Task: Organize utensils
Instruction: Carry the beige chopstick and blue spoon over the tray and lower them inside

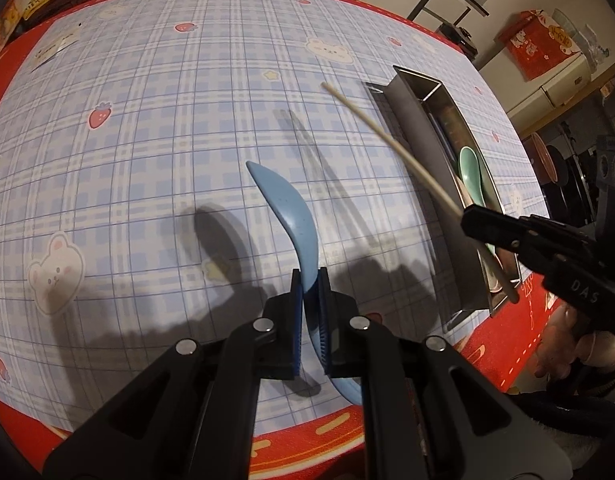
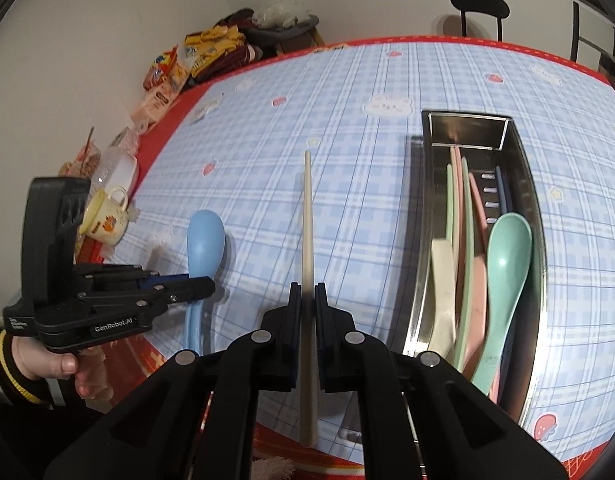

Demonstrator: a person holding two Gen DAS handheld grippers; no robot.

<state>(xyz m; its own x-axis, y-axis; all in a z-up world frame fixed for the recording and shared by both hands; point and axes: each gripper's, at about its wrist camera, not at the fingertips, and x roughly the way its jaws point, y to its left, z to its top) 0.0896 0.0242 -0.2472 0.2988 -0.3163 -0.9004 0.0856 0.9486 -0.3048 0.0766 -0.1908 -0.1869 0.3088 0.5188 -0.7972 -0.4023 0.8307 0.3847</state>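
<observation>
At centre frame we see a table under a blue plaid cloth printed with bears and strawberries, red at its border, bearing a steel utensil tray at right, a yellow cup and snack packets along its left edge.

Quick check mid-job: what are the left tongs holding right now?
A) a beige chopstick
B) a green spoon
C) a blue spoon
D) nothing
C: the left tongs are shut on the blue spoon by its handle, while the beige chopstick sits in the right tongs and the green spoon lies in the metal tray.
</observation>
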